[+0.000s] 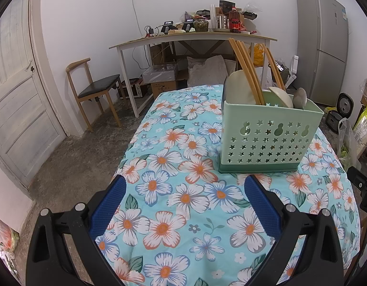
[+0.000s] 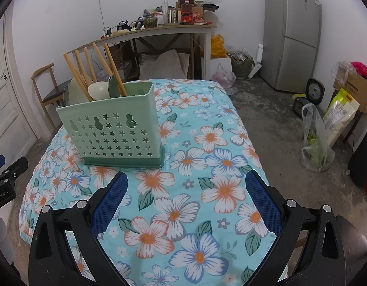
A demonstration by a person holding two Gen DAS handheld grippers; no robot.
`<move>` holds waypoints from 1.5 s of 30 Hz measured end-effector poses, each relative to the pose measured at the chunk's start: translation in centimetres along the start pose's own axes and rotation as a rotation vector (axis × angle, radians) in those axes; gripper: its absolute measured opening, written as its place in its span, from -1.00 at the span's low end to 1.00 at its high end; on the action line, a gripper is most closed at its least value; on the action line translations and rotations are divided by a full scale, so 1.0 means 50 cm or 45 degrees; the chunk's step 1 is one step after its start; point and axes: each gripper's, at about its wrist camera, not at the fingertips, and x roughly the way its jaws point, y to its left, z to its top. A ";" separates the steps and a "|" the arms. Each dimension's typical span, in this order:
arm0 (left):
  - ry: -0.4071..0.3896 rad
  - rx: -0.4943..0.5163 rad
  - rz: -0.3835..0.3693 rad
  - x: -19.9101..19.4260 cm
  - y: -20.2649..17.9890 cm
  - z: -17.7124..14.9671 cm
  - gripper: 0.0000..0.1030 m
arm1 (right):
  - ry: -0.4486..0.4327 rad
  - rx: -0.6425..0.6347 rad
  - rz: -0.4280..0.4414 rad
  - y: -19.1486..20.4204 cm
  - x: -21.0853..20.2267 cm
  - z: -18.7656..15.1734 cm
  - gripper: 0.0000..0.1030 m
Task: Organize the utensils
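Note:
A pale green utensil holder [image 1: 269,138] [image 2: 112,131] with star-shaped holes stands upright on the flowered tablecloth [image 1: 183,190] [image 2: 207,166]. Several wooden chopsticks [image 1: 247,71] [image 2: 88,69] and pale spoons [image 1: 281,97] [image 2: 98,90] stick out of its top. My left gripper [image 1: 185,190] hovers open over the cloth, short of the holder, which lies ahead to its right. My right gripper [image 2: 187,186] is open too, with the holder ahead to its left. Neither has anything between its blue pads. No loose utensil shows on the cloth.
Beyond the table stand a cluttered white desk [image 1: 193,39] [image 2: 159,29], a wooden chair [image 1: 93,90] and a grey fridge [image 1: 324,47] [image 2: 293,35]. A door [image 1: 16,95] is at left. Bags and boxes [image 2: 335,119] crowd the floor at right.

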 end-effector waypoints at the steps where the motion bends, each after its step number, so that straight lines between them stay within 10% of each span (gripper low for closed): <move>1: 0.000 0.000 0.000 0.000 0.000 0.000 0.89 | 0.000 0.000 0.000 0.000 0.000 0.000 0.85; 45: -0.002 0.005 -0.011 -0.003 -0.008 0.004 0.89 | 0.000 0.001 0.003 0.004 0.000 0.000 0.85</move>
